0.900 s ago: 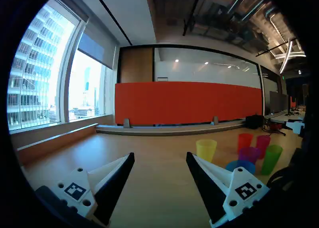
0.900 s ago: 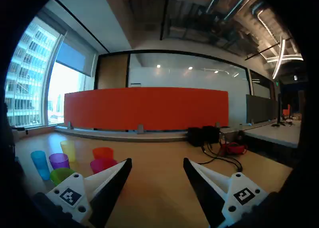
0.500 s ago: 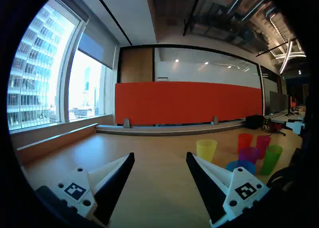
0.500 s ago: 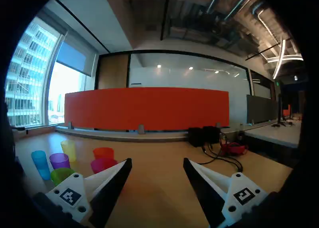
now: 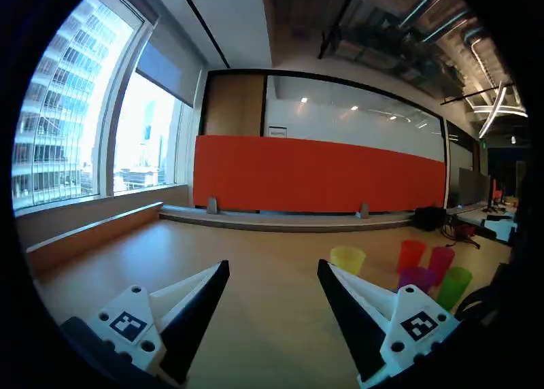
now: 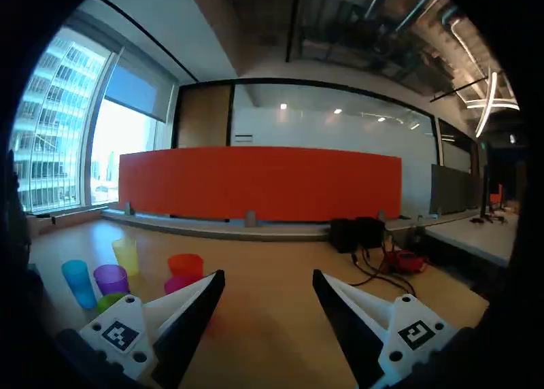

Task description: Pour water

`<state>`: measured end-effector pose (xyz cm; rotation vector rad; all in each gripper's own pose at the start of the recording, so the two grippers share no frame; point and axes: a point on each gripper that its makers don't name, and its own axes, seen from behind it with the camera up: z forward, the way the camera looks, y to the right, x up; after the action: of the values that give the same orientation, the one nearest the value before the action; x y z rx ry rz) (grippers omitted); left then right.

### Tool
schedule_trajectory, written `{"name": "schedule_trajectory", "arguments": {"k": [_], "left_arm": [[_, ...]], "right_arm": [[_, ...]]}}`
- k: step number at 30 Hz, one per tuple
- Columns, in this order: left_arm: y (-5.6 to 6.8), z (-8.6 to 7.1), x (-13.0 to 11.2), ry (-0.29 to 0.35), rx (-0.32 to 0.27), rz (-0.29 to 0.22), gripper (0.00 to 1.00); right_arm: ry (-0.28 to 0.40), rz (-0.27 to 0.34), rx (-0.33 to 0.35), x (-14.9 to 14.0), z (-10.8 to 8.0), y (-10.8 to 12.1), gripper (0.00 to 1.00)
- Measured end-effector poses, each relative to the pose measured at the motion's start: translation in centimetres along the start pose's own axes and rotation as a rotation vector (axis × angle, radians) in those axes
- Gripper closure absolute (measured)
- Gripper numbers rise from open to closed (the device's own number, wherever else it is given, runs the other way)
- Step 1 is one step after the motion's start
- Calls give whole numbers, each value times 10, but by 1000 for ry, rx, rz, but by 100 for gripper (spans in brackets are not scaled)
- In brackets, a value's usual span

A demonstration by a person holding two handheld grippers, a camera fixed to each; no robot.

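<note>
Shift: both views tip up; cups [image 6: 111,279] ride lower than before.
Left gripper [image 5: 272,300]: jaws spread, empty, above the worktop [image 5: 265,253].
Right gripper [image 6: 268,307]: jaws spread, empty.
Cups: clustered on the worktop, ahead and between both grippers, likely so either reaches them.

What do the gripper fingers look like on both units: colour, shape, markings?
Both match. The left gripper and right gripper each have two white wedge-shaped fingers tapering to a point, with black inner faces. Each finger carries a square black-and-white tag with small round holes around it.
</note>
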<state>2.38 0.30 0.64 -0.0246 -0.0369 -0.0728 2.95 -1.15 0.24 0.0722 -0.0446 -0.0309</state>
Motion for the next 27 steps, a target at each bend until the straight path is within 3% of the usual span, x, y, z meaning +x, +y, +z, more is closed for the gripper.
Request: {"name": "schedule_trajectory", "arguments": {"k": [9,17,27], "left_arm": [[8,7,61,6,-54,-7,4],[11,23,99,-54,-77,-6,4],[26,34,173,-2,-136,5,4]], "right_arm": [[14,3,22,73,9,7,0],[8,26,59,121,18,2,0],[30,19,93,180,22,-4,0]]}}
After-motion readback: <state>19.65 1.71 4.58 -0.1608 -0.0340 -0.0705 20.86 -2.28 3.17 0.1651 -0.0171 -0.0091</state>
